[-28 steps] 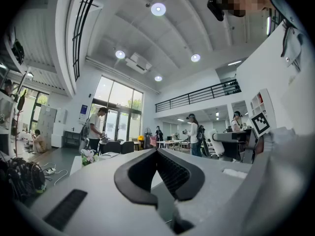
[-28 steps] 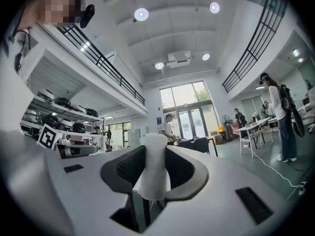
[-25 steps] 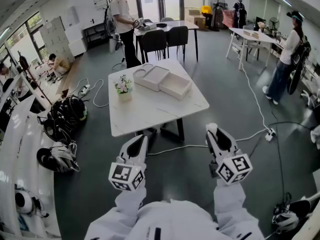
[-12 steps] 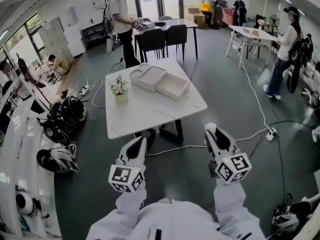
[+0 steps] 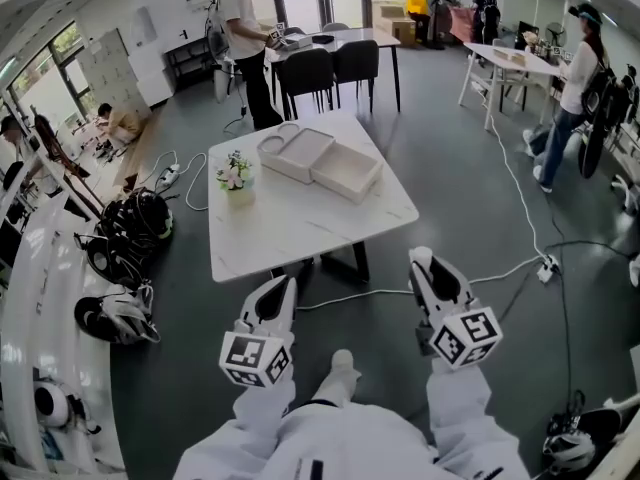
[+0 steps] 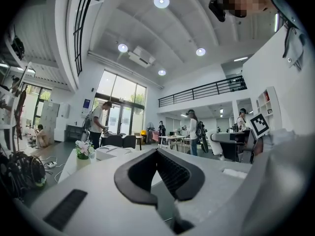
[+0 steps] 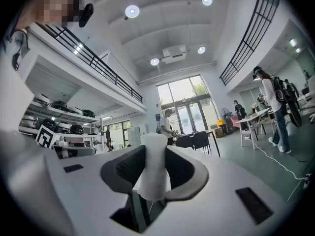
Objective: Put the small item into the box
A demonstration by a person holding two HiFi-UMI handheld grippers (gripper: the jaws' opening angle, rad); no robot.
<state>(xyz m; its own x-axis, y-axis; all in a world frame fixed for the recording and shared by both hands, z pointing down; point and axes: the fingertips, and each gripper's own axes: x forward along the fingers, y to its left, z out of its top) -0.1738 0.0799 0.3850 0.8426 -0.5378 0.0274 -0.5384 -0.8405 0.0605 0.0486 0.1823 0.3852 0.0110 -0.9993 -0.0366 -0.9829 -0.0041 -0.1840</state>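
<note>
Black bags (image 5: 132, 230) and a helmet (image 5: 116, 318) lie on the floor at far left, beside a white ledge. A person (image 5: 240, 38) stands at a farther table with dark chairs.

The left gripper (image 5: 283, 286) is held low over the floor, short of the desk (image 5: 300, 230). Its jaws are pressed together at the tips, with nothing between them.

On the desk, a small pot of flowers (image 5: 236, 176) stands near the left edge. The box (image 5: 350, 175), white and open at the top, sits on the far right part. A second white tray (image 5: 305, 155) touches its left side. Whether that tray is the lid cannot be told.

The right gripper (image 5: 425, 260) is level with the left one, also over the floor and on the near side of the desk. Its jaws are part-way apart and pinch the item (image 7: 152, 166), a small white piece that stands upright between the pads and rises past their tips. The item is in the air, well apart from the box.

A white cable (image 5: 505, 266) runs across the floor at right. Another person (image 5: 580, 78) stands by a white table near the right edge.
</note>
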